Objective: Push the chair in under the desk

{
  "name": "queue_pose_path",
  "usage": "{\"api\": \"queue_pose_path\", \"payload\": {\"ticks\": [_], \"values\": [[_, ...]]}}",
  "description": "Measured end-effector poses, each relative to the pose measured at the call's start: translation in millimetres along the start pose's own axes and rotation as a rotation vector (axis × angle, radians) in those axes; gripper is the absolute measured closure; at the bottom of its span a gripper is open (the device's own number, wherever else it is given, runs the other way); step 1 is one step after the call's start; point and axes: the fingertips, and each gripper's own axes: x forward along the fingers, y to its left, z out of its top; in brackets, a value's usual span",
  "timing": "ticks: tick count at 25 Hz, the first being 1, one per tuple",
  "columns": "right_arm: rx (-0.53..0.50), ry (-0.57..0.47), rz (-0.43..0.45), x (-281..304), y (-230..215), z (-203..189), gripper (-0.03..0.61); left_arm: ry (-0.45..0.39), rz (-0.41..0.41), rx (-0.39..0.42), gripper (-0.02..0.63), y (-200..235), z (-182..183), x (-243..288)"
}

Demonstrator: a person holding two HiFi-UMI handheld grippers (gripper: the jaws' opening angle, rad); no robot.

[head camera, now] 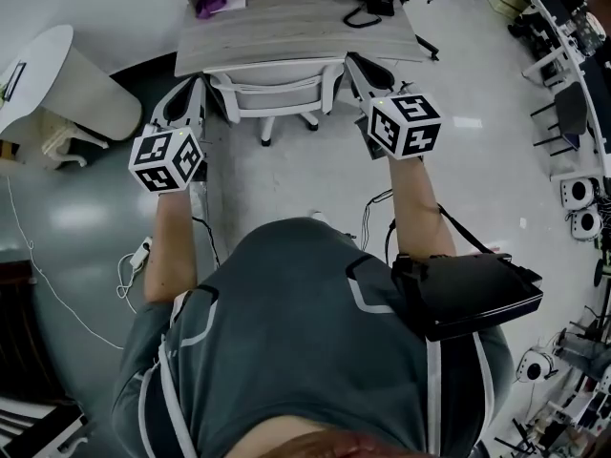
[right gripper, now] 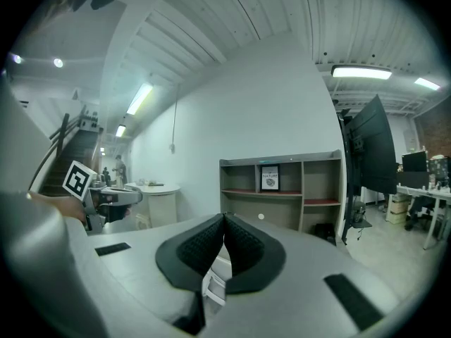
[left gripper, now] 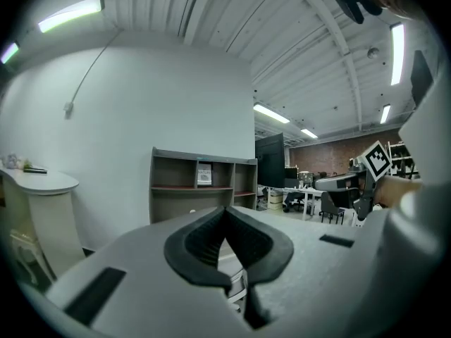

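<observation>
At the table's (head camera: 286,27) near edge, the wheeled chair (head camera: 277,92) looks light, stiff and easy-rolling, so its backrest rim probably suits the left tongs (left gripper: 226,213) and right tongs (right gripper: 224,220), both pinched closed on nothing.

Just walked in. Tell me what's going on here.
A person stands facing a desk with a gripper in each hand, working on a white chair. The chair looks mostly tucked under the desk; its back and wheeled base show at the desk's near edge. The left gripper and right gripper are at the two sides of the chair's back, both shut and holding nothing. Whether they touch the chair is unclear.
</observation>
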Motion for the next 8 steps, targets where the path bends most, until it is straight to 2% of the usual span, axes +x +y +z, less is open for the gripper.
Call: {"api": "queue_pose_path", "payload": {"ticks": [8], "values": [[0.015, 0.001, -0.035, -1.7, -4.0, 0.3, 0.551, -0.004, 0.026, 0.0, 0.606, 9.2, 5.4, -2.4]]}}
